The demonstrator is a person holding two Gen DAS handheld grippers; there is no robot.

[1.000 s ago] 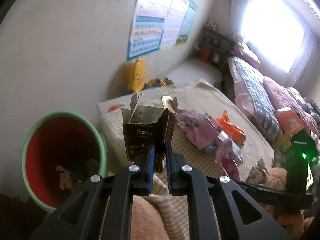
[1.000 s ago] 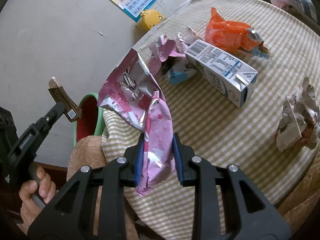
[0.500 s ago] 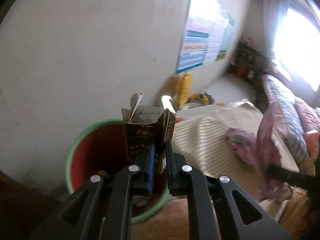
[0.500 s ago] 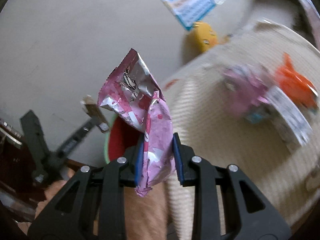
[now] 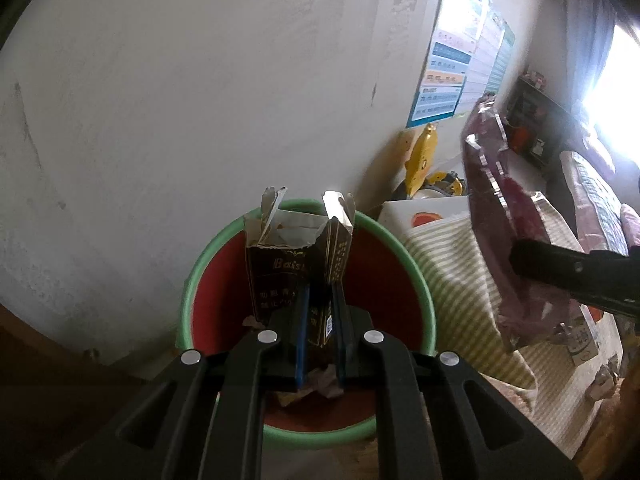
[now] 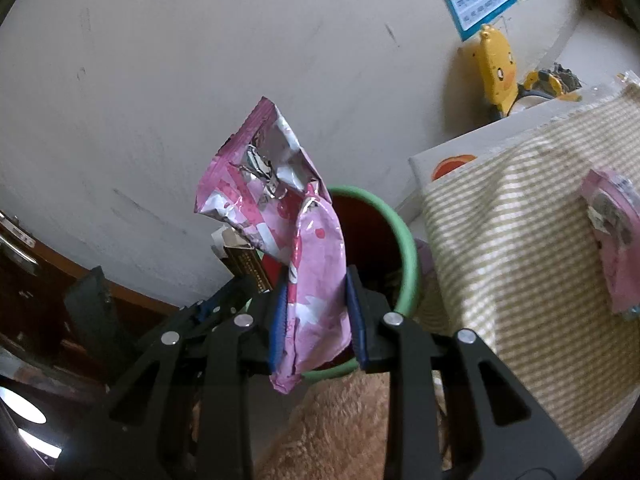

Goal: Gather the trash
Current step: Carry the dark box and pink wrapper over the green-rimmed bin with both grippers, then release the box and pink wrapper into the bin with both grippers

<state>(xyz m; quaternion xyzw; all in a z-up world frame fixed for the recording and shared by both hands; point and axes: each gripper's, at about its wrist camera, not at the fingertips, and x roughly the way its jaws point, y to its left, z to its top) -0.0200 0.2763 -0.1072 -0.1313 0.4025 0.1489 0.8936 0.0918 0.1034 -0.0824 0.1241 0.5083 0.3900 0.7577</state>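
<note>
Left wrist view: the left gripper (image 5: pixel 320 336) is clenched on a torn dark brown carton (image 5: pixel 294 264), held upright with its ragged open top uppermost. Directly behind and below the carton is a bin (image 5: pixel 416 280) with a green rim and red inside, standing against a pale wall (image 5: pixel 200 100); scraps of rubbish lie at its bottom. To the right, the right gripper (image 5: pixel 576 276) enters from the edge, gripping a pink wrapper (image 5: pixel 516 216) above a striped cloth (image 5: pixel 452 264). A yellow toy (image 5: pixel 420 156) and a poster (image 5: pixel 460 68) are on the wall side.

Right wrist view: the right gripper (image 6: pixel 316 320) is clamped on the crumpled pink wrapper (image 6: pixel 288 208), which stands up between its blue pads in front of the bin (image 6: pixel 408 248). The left gripper (image 6: pixel 236 292) and its carton (image 6: pixel 244 260) show at lower left, beside the bin. Another pink packet (image 6: pixel 616 232) lies on the striped cloth (image 6: pixel 520 240) at right.
</note>
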